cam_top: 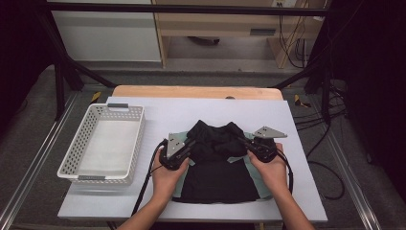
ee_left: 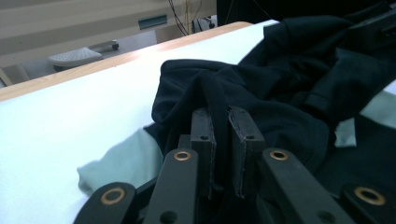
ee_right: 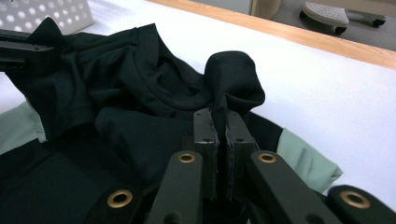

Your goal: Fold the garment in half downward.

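Observation:
A black garment (cam_top: 218, 165) with pale green sleeves lies on the white tabletop (cam_top: 191, 108), its far part bunched up into folds. My left gripper (cam_top: 191, 143) is at the garment's left side, shut on a raised fold of the black fabric (ee_left: 280, 93) that runs up between the pads (ee_left: 221, 119). A pale green sleeve (ee_left: 126, 158) spreads out to the left of the jaws. My right gripper (cam_top: 241, 140) is at the garment's right side, shut tight (ee_right: 219, 119) on a puffed fold of black cloth (ee_right: 233, 74). Both grippers point toward each other over the bunched fabric.
A white perforated basket (cam_top: 139, 139) stands on the table's left part, nothing inside it. The wooden table edge (cam_top: 196, 91) runs along the far side. Dark stand legs and cables lie on the floor beyond and to the right.

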Tool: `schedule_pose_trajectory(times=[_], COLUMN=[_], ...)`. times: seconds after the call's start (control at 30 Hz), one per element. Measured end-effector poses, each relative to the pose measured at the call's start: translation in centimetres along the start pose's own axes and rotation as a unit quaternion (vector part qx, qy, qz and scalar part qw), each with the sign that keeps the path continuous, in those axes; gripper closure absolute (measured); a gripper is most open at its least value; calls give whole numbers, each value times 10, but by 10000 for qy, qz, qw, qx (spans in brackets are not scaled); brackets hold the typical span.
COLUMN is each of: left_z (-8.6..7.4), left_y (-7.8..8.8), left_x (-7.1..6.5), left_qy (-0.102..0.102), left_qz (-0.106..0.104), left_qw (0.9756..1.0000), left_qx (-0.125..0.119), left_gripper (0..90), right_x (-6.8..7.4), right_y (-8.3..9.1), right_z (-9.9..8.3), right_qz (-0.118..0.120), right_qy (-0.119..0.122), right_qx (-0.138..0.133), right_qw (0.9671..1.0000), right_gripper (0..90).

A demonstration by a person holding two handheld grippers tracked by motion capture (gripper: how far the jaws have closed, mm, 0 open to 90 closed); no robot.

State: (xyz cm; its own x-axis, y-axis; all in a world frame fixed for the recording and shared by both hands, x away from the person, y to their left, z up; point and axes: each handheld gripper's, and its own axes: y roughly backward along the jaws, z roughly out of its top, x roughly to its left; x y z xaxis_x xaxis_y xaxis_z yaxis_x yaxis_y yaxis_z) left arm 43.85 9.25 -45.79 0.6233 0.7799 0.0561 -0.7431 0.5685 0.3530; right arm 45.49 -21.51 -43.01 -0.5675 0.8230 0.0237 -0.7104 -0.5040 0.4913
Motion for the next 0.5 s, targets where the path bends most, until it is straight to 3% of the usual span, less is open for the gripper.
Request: schedule_pose_trajectory(times=[0.1, 0.37, 0.5], left_z=[-6, -14, -15], left_y=[6, 14, 17], left_x=[-3, -6, -11], left_qy=[-52, 119, 6], left_qz=[-54, -237, -345], left_qw=[10000, 9991, 9984], left_qx=[49, 329, 458], left_gripper=[814, 805, 804], right_x=[4, 14, 18], right_y=[2, 7, 9], right_z=[-3, -14, -19], right_qz=[29, 47, 93], right_qy=[45, 176, 90], right_qx=[52, 263, 252], right_qw=[10000, 9995, 9996], right_gripper=[864, 860, 859])
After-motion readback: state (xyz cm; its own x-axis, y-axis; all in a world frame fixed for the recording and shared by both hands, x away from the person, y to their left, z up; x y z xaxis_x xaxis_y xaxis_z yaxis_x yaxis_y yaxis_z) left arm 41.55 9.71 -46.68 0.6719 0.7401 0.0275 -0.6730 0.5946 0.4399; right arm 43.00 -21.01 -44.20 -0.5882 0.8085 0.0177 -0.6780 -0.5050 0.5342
